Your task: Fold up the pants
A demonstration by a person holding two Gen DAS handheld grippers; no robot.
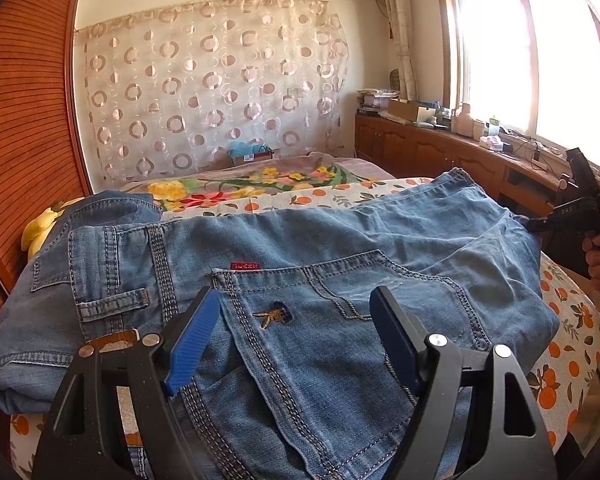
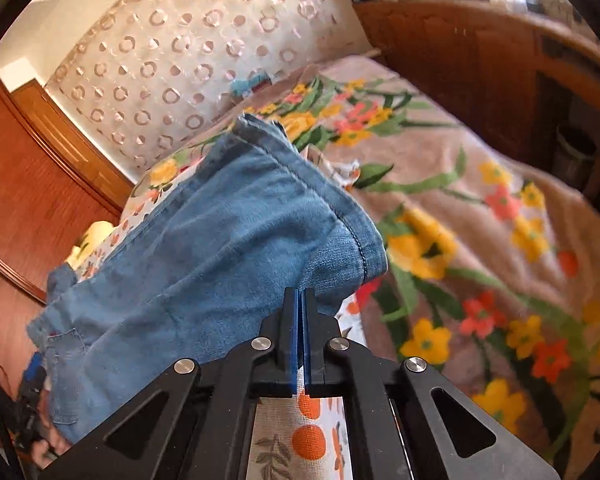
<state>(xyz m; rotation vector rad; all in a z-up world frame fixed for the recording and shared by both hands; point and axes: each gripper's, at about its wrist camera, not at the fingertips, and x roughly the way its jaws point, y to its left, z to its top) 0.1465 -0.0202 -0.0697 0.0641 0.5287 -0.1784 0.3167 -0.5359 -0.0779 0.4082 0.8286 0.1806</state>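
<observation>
Sunlit bedroom, a bed [image 1: 572, 344] in orange-print sheet carrying one pair of denim pants [image 1: 300, 248], spread across its near end. Folding looks barely begun. One right gripper [image 2: 299, 300] has its jaws closed on the leg's edge near the hem; one left gripper [image 1: 296, 320] hovers open-jawed over the back pocket. Next, I judge, carry the hem toward the waistband.

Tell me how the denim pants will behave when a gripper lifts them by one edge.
The pants will probably droop: they already lie in soft folds on the bed sheet. Thick stitched seams suggest some weight. The woven denim looks unlikely to slip.
</observation>
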